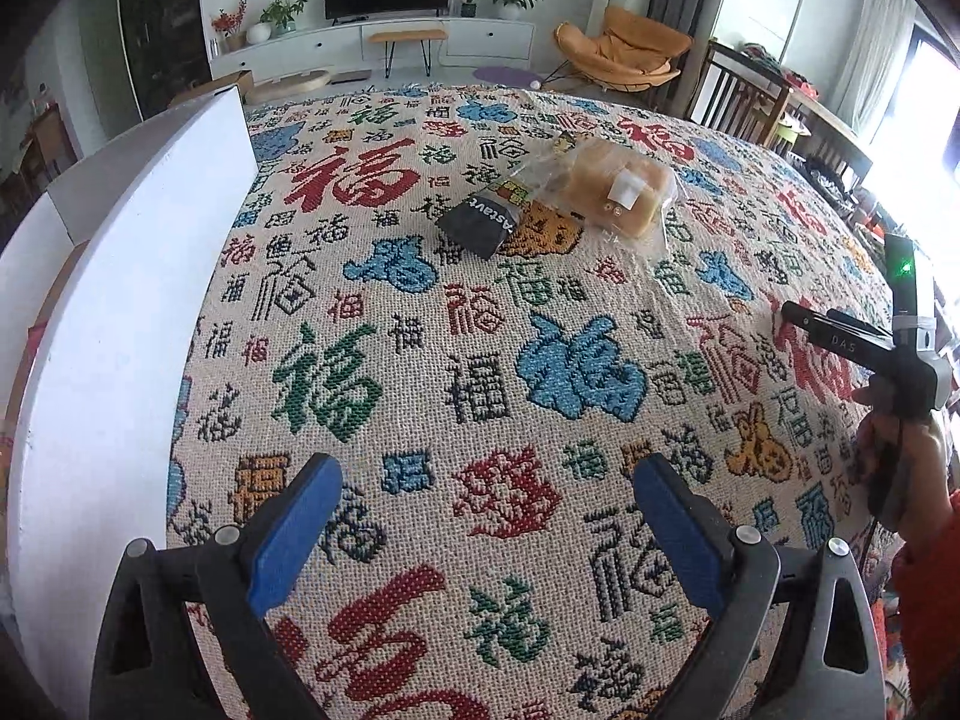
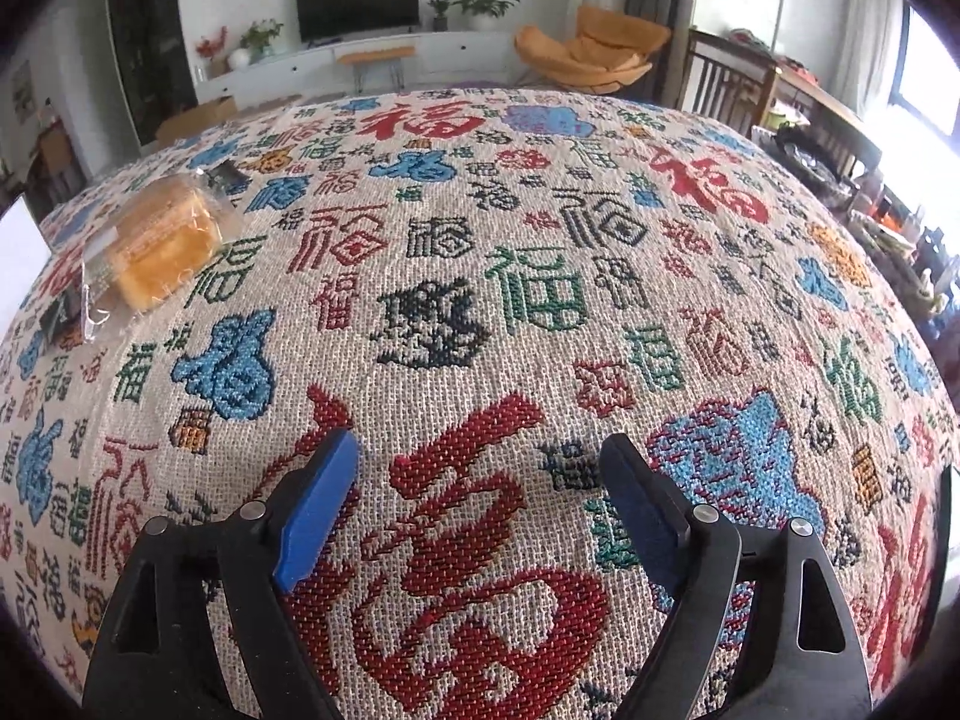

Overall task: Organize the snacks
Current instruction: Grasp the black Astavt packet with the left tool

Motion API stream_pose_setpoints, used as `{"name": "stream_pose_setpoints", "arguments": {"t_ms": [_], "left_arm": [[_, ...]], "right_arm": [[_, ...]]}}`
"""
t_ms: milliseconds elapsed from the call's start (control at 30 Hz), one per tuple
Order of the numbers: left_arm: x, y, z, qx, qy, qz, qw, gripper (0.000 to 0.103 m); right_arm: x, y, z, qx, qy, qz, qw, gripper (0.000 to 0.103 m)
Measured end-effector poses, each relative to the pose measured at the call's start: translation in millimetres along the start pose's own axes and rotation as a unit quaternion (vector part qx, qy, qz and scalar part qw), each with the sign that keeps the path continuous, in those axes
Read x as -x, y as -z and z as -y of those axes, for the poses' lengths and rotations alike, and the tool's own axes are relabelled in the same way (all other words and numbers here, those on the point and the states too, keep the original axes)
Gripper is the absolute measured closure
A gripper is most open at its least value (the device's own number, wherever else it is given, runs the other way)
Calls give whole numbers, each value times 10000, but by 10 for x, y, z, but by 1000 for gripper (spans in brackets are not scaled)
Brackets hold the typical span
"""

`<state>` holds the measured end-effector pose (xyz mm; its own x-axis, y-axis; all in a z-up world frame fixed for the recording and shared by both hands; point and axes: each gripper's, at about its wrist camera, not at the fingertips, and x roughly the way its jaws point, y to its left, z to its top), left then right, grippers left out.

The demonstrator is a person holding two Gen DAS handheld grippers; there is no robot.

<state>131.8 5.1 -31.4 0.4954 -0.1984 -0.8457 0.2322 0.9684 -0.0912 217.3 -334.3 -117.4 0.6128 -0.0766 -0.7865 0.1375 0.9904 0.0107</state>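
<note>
The bread bag (image 1: 612,189), clear crinkled plastic around soft golden loaves with a white label, lies on the bench well ahead of the left claw (image 1: 486,516) and slightly to its right. Touching the bag's left side is a dark snack packet (image 1: 480,227), matte, with white lettering only partly readable; a third wrapper with green and yellow print (image 1: 510,189) is mostly hidden between them. From the right claw (image 2: 480,492) the bread bag (image 2: 159,240) sits far ahead to the left, and the dark packet (image 2: 60,315) is barely visible at the bag's near end. Both claws stand wide open with nothing between their blue pads, over the coarse woven cloth (image 1: 480,360) patterned with red, blue and green characters. A white board (image 1: 120,300), smooth and flat, rises left of the left claw, its lower end cut off.
</note>
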Motion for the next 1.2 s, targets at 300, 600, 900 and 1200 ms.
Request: {"name": "stream_pose_setpoints", "arguments": {"t_ms": [300, 600, 900, 1200], "left_arm": [[-70, -481, -218, 66, -53, -7, 10000, 6], [-630, -1148, -77, -580, 92, -382, 9975, 6], [-1329, -1463, 228, -1621, -176, -756, 9837, 6], [-1537, -1514, 17, -1031, -19, -780, 9916, 6]], "right_arm": [[-2, 4, 3, -10, -14, 0, 10000, 17], [-3, 3, 2, -12, -17, 0, 10000, 17], [-5, 3, 3, -11, -17, 1, 10000, 17], [-13, 3, 5, -14, -23, 1, 10000, 17]]}}
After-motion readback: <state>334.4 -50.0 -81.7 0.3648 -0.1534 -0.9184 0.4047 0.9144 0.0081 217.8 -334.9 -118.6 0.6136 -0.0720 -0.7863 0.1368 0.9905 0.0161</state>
